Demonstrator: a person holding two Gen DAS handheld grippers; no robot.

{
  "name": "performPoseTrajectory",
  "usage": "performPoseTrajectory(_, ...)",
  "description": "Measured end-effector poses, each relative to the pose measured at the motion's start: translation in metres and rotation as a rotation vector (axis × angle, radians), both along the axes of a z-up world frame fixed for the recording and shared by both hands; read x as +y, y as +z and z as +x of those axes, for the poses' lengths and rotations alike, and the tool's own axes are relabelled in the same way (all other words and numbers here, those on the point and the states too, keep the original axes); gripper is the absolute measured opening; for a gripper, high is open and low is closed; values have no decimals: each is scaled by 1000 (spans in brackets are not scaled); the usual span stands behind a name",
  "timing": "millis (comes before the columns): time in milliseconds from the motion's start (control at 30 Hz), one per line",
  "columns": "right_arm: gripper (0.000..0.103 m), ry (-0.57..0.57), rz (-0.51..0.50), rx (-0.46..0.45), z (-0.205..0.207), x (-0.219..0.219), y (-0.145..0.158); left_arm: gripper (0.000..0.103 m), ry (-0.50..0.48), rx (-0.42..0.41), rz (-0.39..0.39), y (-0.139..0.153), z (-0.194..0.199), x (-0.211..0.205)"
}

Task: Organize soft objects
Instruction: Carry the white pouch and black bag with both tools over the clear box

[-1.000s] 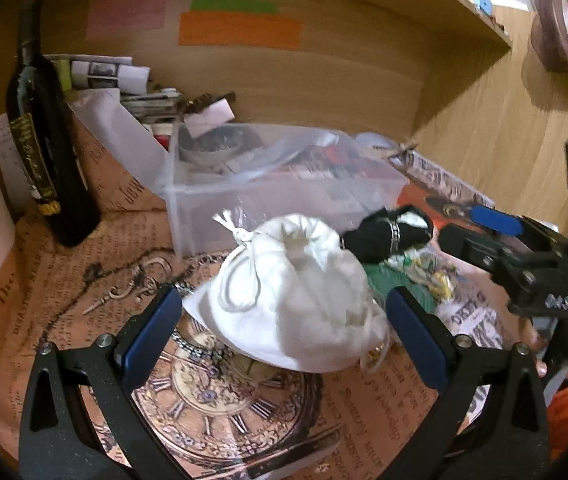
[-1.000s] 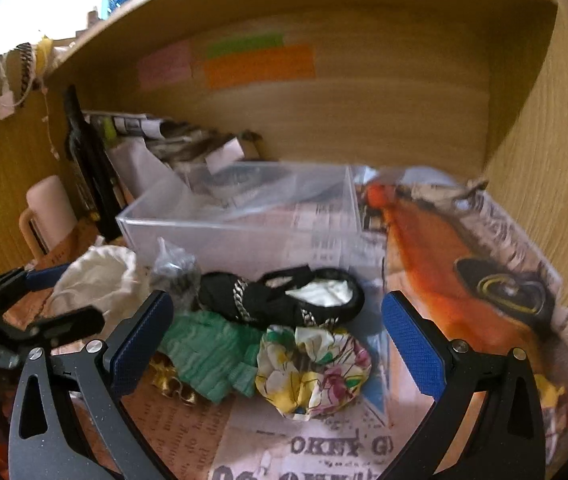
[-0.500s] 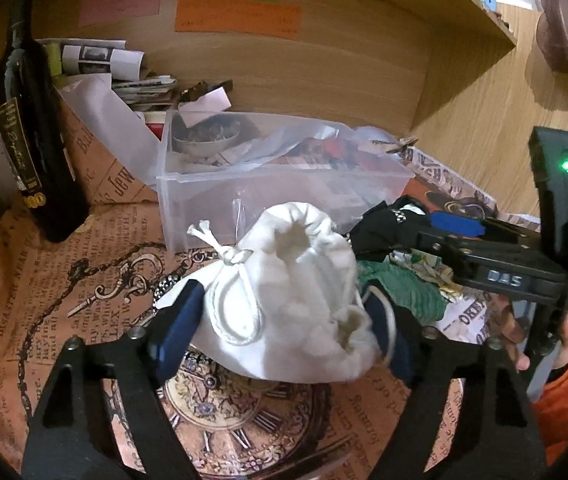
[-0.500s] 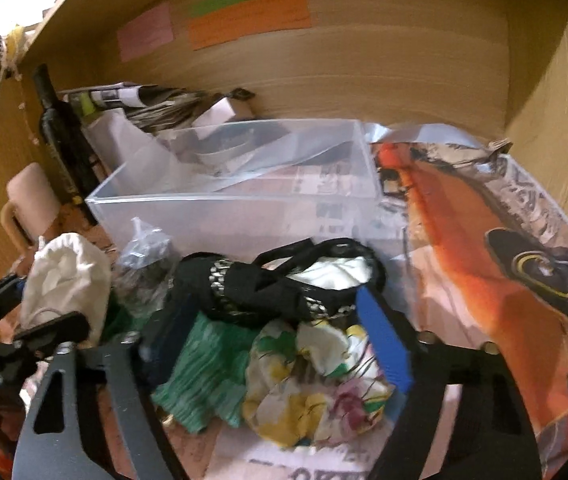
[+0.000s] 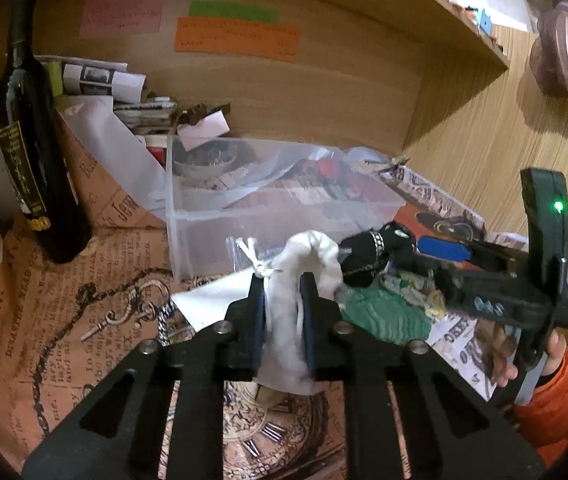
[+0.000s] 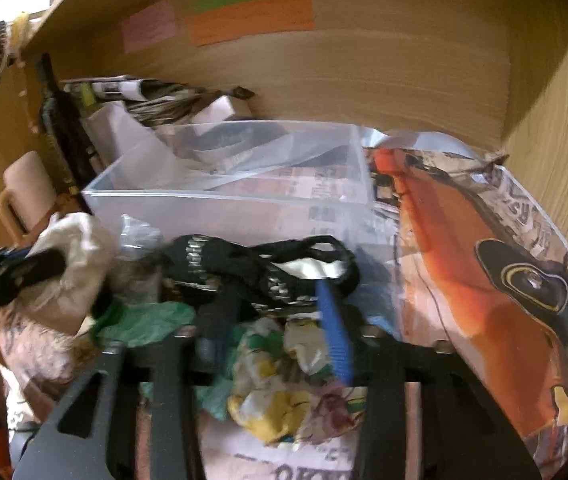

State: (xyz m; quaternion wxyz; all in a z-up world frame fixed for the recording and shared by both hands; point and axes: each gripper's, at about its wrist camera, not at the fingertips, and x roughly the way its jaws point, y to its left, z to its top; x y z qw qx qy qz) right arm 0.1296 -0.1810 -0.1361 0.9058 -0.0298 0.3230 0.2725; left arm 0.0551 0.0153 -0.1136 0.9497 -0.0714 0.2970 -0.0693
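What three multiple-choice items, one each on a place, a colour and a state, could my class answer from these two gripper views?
1. Where does the dark bottle stand?
A. left of the clear bin
B. inside the bin
C. on the shelf above

2. What colour is the crumpled cloth right of the white pouch?
A. red
B. green
C. purple

3. How is the left gripper?
A. wide open over the pouch
B. shut on the bottle
C. shut on the pouch

Answers:
1 A, the bottle stands on the printed paper left of the bin.
2 B, green folds show beside the pouch.
3 C, both blue pads squeeze the white fabric.
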Motion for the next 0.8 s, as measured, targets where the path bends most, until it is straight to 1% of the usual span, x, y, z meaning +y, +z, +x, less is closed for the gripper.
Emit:
performPoseTrajectory(33, 65, 16, 13, -1, -1, 0, 2, 16, 0, -9, -5, 3, 0, 2)
performPoseTrajectory(67, 67, 27, 25, -12, -3, 1, 5, 15, 1, -19, -7, 6, 0, 3)
performPoseTrajectory(200, 68, 56, -11, -52, -1, 14, 12, 14, 18, -60, 10, 18, -2, 5)
performPoseTrajectory(300, 67, 83, -45, -39, 8, 24, 10, 14, 23, -84, 20, 27, -3, 6)
performPoseTrajectory(367, 66, 109, -76, -14, 15, 30, 5, 14, 31, -103, 28, 33, -4, 7)
performPoseTrajectory(400, 64, 115, -84, -3, 19, 31, 2, 14, 30, -111, 28, 36, -5, 7)
performPoseTrajectory(433, 56, 118, -92, 6, 20, 33, 0, 14, 29, -120, 26, 39, -5, 8)
performPoseTrajectory(467, 46, 123, -100, 23, 24, 34, -4, 14, 29, -125, 27, 40, -6, 9)
performPoseTrajectory(533, 38, 145, -74, 71, 31, 31, -11, 14, 34, -136, 34, 42, -6, 9)
performPoseTrajectory(600, 28, 148, -50, 74, 29, 28, -11, 14, 39, -141, 36, 44, -4, 10)
performPoseTrajectory(633, 25, 147, -44, 66, 26, 28, -10, 14, 41, -143, 34, 45, -2, 11)
performPoseTrajectory(800, 23, 126, -5, -14, 10, 18, 8, 14, 44, -149, 17, 49, 8, 13)
